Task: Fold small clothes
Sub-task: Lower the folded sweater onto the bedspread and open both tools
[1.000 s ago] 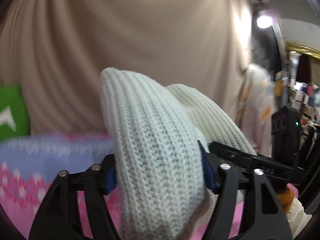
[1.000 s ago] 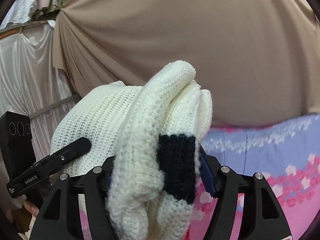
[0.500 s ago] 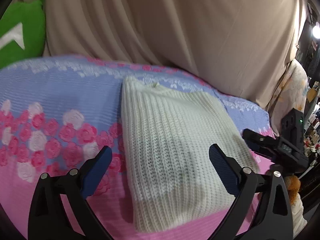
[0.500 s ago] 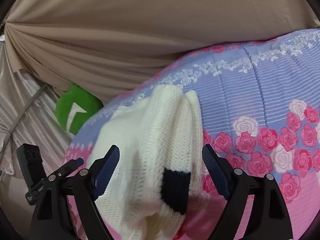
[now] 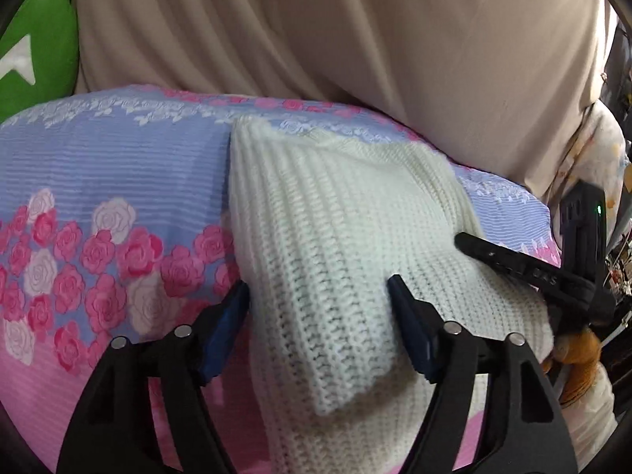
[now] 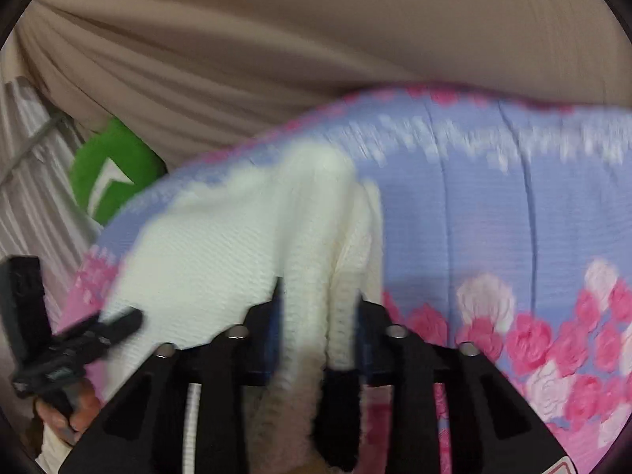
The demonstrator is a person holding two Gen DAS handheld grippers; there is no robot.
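A folded cream knit sweater (image 5: 339, 245) lies on a blue and pink rose-patterned blanket (image 5: 98, 205). My left gripper (image 5: 318, 312) is shut on the sweater's near left edge, which bunches up between the blue pads (image 5: 227, 324). My right gripper (image 6: 316, 316) is shut on the sweater's (image 6: 221, 249) right edge with its black cuff (image 6: 339, 407); this view is blurred. The right gripper also shows at the right of the left wrist view (image 5: 525, 272); the left one shows at the lower left of the right wrist view (image 6: 75, 339).
A beige curtain (image 5: 355, 31) hangs behind the bed. A green cushion with a white mark (image 5: 35, 51) sits at the back left, also in the right wrist view (image 6: 112, 170). Pale clothing and clutter (image 5: 592, 158) stand at the far right.
Half a second ago both grippers were open over the laid-down sweater. Both have since closed on its near edges, and the right view is now blurred by motion.
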